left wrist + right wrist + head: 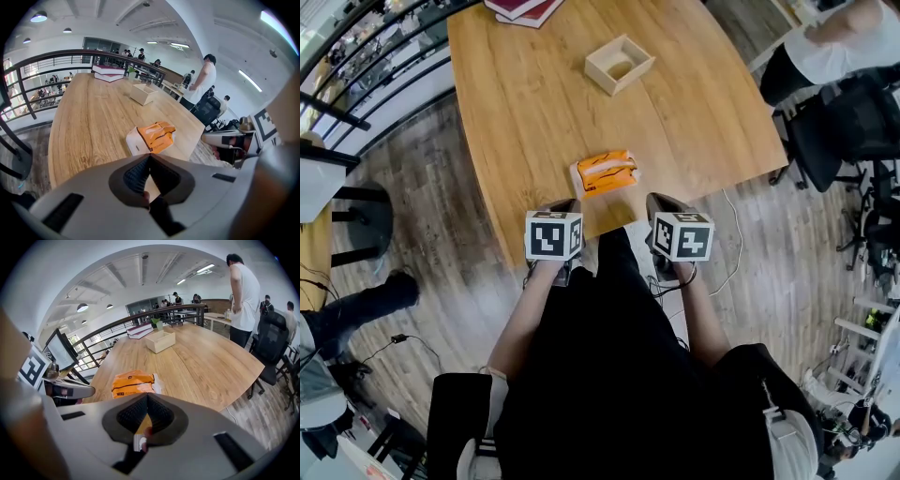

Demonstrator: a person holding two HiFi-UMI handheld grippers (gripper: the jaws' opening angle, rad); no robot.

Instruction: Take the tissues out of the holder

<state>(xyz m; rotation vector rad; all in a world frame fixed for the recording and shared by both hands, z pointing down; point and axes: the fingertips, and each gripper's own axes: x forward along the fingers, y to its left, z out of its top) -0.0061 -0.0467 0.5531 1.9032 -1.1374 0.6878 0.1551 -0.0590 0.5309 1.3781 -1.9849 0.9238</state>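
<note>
Two grippers are held at the near edge of the light wooden table point(525, 112): the left gripper point(149, 157) and the right gripper point(146, 395), each with jaws pressed together on nothing, as shown only in their own views. Just beyond lies the orange plastic tissue pack point(606, 172), well apart from the open square wooden holder point(620, 64).

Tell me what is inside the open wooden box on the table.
From the head view, the wooden box looks empty: only its pale floor with a rounded darker patch. Its walls hide the inside from both gripper views.
</note>
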